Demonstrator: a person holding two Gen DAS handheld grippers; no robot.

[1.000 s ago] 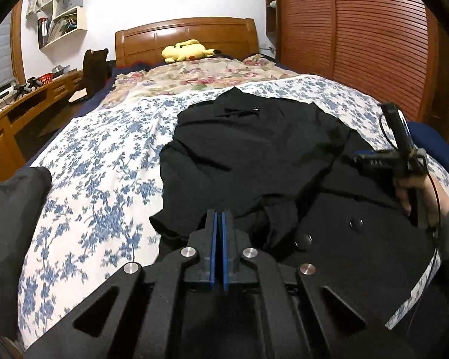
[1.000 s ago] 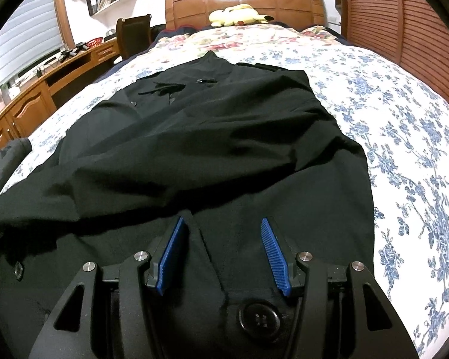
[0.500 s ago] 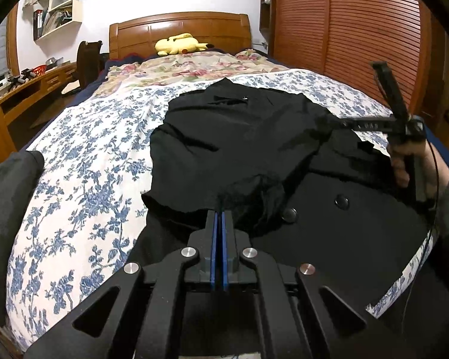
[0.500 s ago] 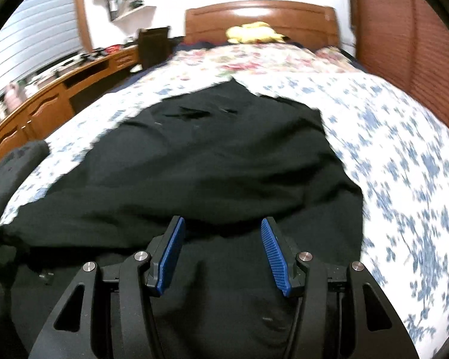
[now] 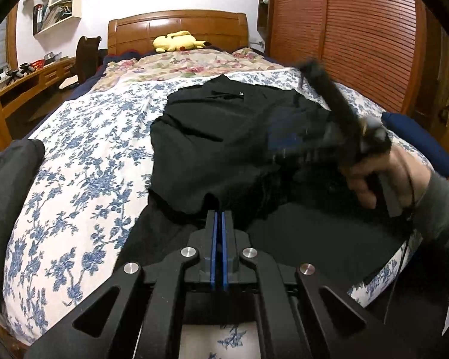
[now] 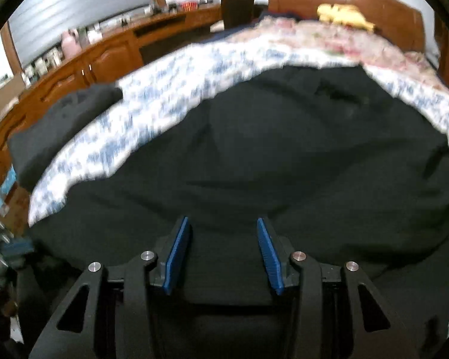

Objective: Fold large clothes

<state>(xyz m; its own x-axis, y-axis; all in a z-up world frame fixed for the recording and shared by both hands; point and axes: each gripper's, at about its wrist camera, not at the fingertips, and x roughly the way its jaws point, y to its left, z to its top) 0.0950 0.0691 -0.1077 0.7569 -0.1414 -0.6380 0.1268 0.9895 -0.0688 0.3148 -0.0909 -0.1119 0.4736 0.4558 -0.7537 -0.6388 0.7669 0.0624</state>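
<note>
A large black coat [image 5: 230, 137] lies spread on the flower-print bed [image 5: 83, 179], collar toward the headboard. My left gripper [image 5: 219, 214] is at the coat's near edge, jaws shut, and a bunched fold of the black cloth runs up to its tips. My right gripper [image 6: 222, 221] hovers over the middle of the coat [image 6: 299, 155]. Its jaws are apart and closing, with only cloth below them and nothing pinched. In the left wrist view the right gripper [image 5: 284, 143] is a blur at the right, held by a hand [image 5: 383, 176].
A yellow plush toy [image 5: 176, 42] lies by the wooden headboard [image 5: 176, 24]. Slatted wardrobe doors [image 5: 359, 39] stand to the right and a wooden desk [image 5: 21, 77] to the left. A dark grey bundle [image 5: 6, 191] sits at the bed's left edge.
The right gripper has swung left across the coat and rolled, and its view now faces the desk side. Its jaws stand slightly narrower. The left gripper edged forward, still shut.
</note>
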